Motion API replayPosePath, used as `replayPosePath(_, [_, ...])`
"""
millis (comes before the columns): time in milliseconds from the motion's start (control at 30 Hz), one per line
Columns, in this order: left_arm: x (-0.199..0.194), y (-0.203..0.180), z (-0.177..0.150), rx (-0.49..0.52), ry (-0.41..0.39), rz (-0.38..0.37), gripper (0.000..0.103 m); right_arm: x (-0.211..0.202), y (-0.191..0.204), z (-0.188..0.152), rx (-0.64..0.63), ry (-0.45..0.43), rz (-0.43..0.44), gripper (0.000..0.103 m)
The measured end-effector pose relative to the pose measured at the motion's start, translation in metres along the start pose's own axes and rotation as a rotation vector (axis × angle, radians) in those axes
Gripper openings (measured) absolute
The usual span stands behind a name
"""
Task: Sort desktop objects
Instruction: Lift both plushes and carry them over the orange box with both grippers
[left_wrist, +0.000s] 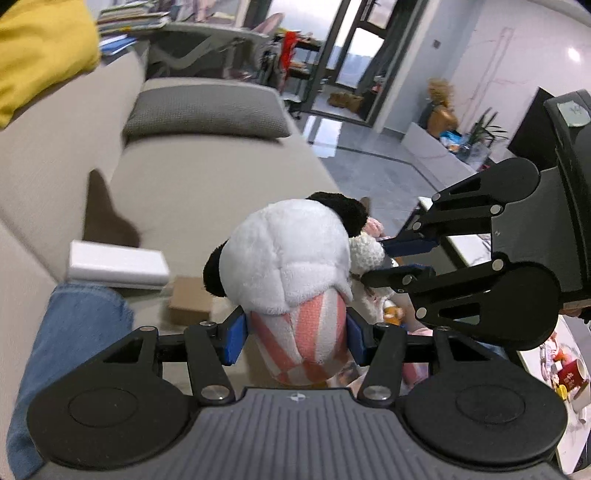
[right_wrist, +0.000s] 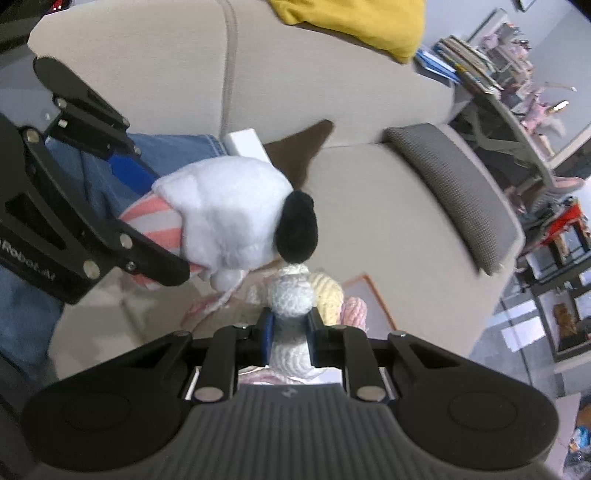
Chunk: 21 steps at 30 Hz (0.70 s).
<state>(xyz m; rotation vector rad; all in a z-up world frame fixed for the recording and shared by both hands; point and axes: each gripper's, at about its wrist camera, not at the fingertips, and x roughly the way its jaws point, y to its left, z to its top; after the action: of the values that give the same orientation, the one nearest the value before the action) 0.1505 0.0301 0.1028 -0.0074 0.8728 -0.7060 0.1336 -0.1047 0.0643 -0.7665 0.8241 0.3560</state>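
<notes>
Left gripper (left_wrist: 295, 338), at 6 o'clock in its own view: blue pads (left_wrist: 233, 338) pressed against the pink-striped body of a plush panda (left_wrist: 291, 258), white head and black ears uppermost, held aloft. At 9 o'clock, a white box (left_wrist: 118, 267) and a brown cardboard box (left_wrist: 190, 304) on the beige sofa (left_wrist: 207, 184); a denim-clad leg (left_wrist: 70, 350) at 8 o'clock. At 11 o'clock, a yellow cushion (left_wrist: 40, 51); at 12 o'clock, a grey cushion (left_wrist: 207, 114) on the sofa arm, a desk with stacked books beyond. At 1 o'clock, a glazed door and grey tiled floor (left_wrist: 369, 173). At 3 o'clock, right gripper (left_wrist: 391, 260), entering sideways, tips at a crocheted doll (left_wrist: 367, 254) just behind the panda. At 4 o'clock, a red mug (left_wrist: 570, 373) on a white table edge.

Right wrist view, left to right: left gripper (right_wrist: 155, 221) at 9 o'clock, angled inward, with the panda (right_wrist: 225, 210) between its fingers; right gripper (right_wrist: 290, 338) at 6 o'clock, narrowly closed on the crocheted doll (right_wrist: 291, 317), white and cream yarn; sofa (right_wrist: 369, 184) behind; shelving at 3 o'clock.
</notes>
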Motion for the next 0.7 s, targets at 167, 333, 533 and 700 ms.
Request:
replayPosePath(167, [0.029,-0.022,0.015,-0.028,0.026,-0.073,0.063,-0.009,-0.017,-0.025,0.004,0.009,-0.028,0.019])
replayPosePath(333, [0.08,-0.04,0.02,-0.057,0.099,-0.102,0.063,0.001,-0.042,-0.053,-0.038,0.023,-0.049,0.019])
replayPosePath(533, [0.135,-0.055,0.021,-0.053,0.207,-0.002,0.063,0.039,-0.068,-0.089,-0.067,0.049,0.017,0.019])
replayPosePath(700, [0.163,-0.065,0.015,-0.006,0.274,0.116,0.063,0.076,-0.08,-0.104,-0.066,0.038,0.095,0.019])
